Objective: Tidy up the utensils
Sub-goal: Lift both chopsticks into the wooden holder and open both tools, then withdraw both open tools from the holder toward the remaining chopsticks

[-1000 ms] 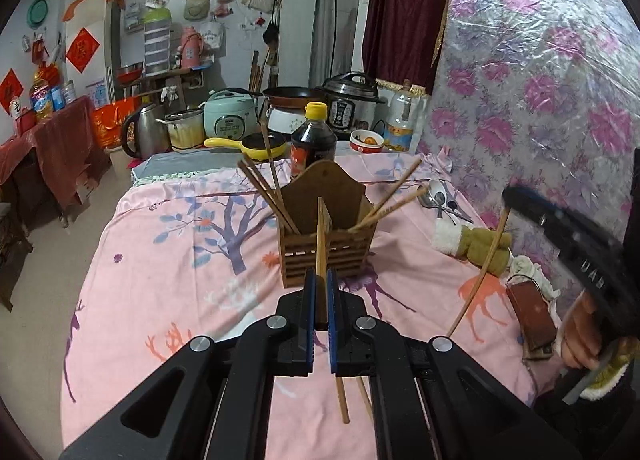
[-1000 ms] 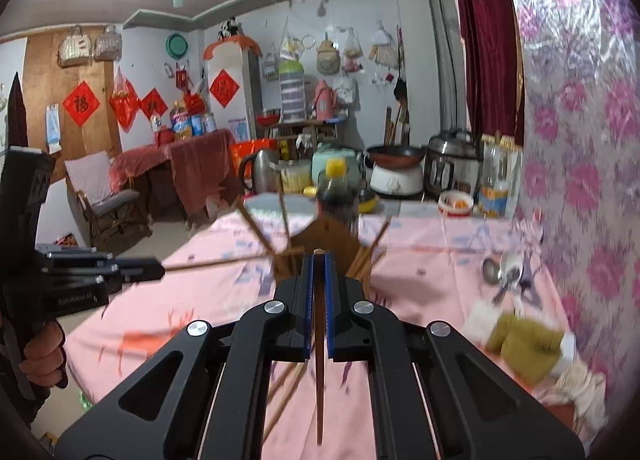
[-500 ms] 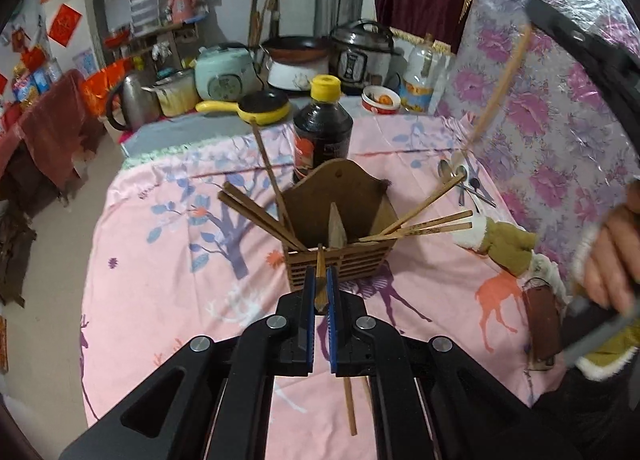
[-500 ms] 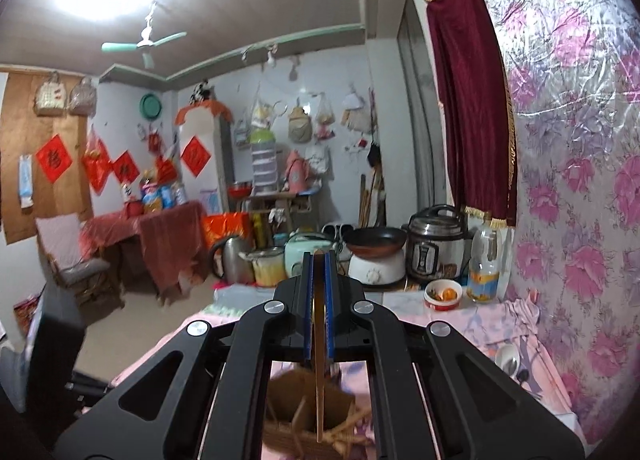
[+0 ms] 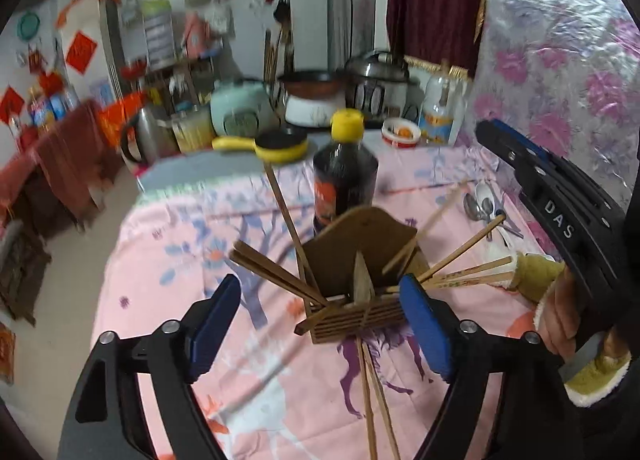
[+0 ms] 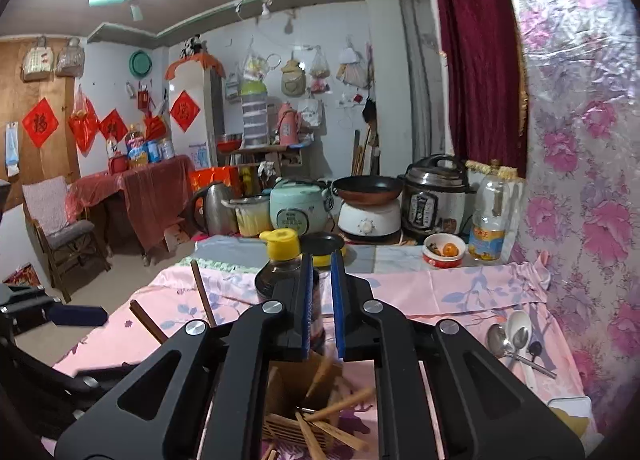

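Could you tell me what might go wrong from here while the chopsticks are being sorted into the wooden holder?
1. The brown wooden chopsticks splay outward at shallow angles from the slatted wooden holder, so a nudge could tip some out.
2. The dark sauce bottle with a yellow cap stands just behind the holder; a push on the holder might knock it over onto the pink printed tablecloth.
3. Two loose chopsticks lie on the cloth in front and could be swept off.
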`<state>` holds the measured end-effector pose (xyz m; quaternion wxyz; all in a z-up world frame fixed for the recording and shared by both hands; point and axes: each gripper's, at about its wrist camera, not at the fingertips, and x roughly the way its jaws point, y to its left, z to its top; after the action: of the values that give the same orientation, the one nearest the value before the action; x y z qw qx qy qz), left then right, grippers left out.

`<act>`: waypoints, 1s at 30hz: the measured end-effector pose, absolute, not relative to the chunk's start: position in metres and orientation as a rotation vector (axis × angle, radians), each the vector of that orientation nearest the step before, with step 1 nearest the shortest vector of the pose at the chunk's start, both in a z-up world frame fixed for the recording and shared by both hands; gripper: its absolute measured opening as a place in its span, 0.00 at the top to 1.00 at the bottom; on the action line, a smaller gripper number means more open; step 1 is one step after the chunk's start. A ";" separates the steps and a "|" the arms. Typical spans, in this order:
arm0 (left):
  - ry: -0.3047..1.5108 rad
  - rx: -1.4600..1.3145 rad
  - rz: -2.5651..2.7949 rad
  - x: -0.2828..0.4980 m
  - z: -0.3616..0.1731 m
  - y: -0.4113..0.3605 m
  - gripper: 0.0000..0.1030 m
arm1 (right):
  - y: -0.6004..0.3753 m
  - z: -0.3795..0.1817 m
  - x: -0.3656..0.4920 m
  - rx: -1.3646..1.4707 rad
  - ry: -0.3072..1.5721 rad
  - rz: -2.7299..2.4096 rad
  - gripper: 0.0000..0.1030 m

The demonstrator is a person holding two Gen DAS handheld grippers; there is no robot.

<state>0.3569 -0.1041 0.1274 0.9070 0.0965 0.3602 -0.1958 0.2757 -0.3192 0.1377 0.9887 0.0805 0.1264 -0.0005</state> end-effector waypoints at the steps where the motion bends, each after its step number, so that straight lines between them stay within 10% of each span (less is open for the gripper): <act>1: 0.710 0.195 -0.389 0.349 0.134 -0.101 0.15 | -0.322 0.140 0.267 0.174 0.246 0.003 0.87; 4: 0.643 0.192 -0.368 0.331 0.144 -0.095 0.09 | -0.325 0.146 0.238 0.188 0.216 0.007 0.85; 14: 0.580 0.207 -0.270 0.266 0.119 -0.054 0.05 | -0.315 0.120 0.145 0.212 0.188 0.008 0.31; 30: 0.814 0.119 -0.136 0.232 -0.056 -0.008 0.05 | -0.258 -0.068 0.125 0.206 0.686 0.061 0.27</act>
<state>0.2322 -0.0075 -0.0562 0.9143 0.0580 0.3954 -0.0661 0.1247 -0.2585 -0.0681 0.9360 0.1010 0.3359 0.0299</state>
